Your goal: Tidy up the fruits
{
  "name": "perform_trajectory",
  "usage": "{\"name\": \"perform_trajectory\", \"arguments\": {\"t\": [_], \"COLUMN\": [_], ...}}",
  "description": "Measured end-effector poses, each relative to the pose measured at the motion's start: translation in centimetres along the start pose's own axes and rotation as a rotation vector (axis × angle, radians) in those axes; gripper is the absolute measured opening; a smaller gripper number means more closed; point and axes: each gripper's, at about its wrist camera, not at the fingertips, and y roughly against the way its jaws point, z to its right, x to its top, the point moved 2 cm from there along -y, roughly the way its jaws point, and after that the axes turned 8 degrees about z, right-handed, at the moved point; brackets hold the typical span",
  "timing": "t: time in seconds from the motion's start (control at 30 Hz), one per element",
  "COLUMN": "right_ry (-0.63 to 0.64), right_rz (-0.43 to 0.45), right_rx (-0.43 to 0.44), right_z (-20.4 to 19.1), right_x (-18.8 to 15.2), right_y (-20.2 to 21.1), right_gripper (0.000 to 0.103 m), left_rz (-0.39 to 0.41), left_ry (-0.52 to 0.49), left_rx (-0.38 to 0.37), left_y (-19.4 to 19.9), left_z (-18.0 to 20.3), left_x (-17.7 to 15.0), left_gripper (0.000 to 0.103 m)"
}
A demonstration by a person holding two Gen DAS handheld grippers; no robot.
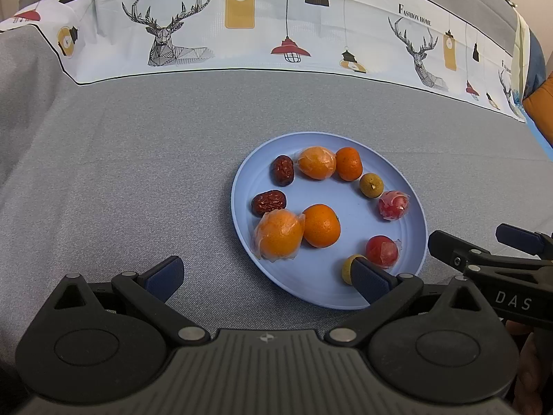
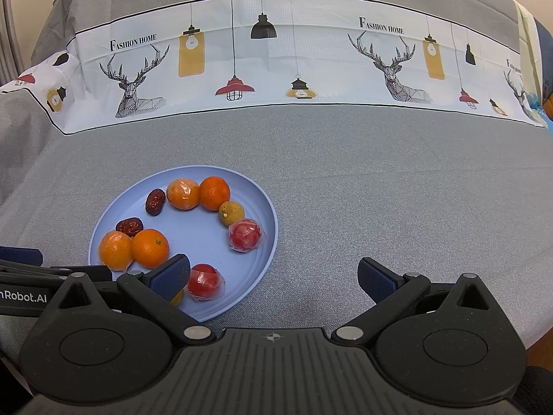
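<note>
A light blue plate (image 1: 408,214) (image 2: 266,242) holds several fruits in a ring: two red dates (image 1: 282,170) (image 2: 155,201), wrapped and bare oranges (image 1: 320,225) (image 2: 150,247), two wrapped red fruits (image 1: 393,205) (image 2: 244,234) and two small yellow-green fruits (image 1: 371,184) (image 2: 231,213), one half hidden behind a finger. My left gripper (image 1: 266,276) is open and empty at the plate's near left edge. My right gripper (image 2: 273,276) is open and empty at the plate's near right edge; it also shows at the right of the left wrist view (image 1: 484,245).
The plate sits on a grey tablecloth (image 1: 138,159) (image 2: 380,200). A white printed band with deer and lamps (image 1: 242,24) (image 2: 276,65) runs across the far side. An orange and blue object (image 1: 541,103) lies at the far right edge.
</note>
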Motion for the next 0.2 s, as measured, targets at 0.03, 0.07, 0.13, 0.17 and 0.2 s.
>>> {"name": "perform_trajectory", "arguments": {"t": [0.03, 0.07, 0.13, 0.17, 0.2], "right_ry": [0.000, -0.001, -0.003, -0.004, -0.004], "right_rz": [0.000, 0.000, 0.000, 0.002, 0.009], "right_rx": [-0.001, -0.003, -0.005, -0.006, -0.007], "right_z": [0.00, 0.04, 0.11, 0.15, 0.17], "right_x": [0.02, -0.03, -0.11, -0.13, -0.09], "right_y": [0.00, -0.02, -0.08, -0.05, 0.05], "right_gripper": [0.102, 0.102, 0.102, 0.102, 0.102], "left_rz": [0.001, 0.004, 0.016, 0.022, 0.026], "left_ry": [-0.001, -0.003, -0.011, -0.019, -0.024], "left_rx": [-0.004, -0.010, -0.025, -0.028, -0.028], "left_y": [0.02, 0.06, 0.25, 0.33, 0.35], "left_z": [0.02, 0.05, 0.21, 0.30, 0.31], "left_x": [0.00, 0.00, 0.02, 0.06, 0.14], "left_gripper": [0.103, 0.103, 0.103, 0.103, 0.103]}}
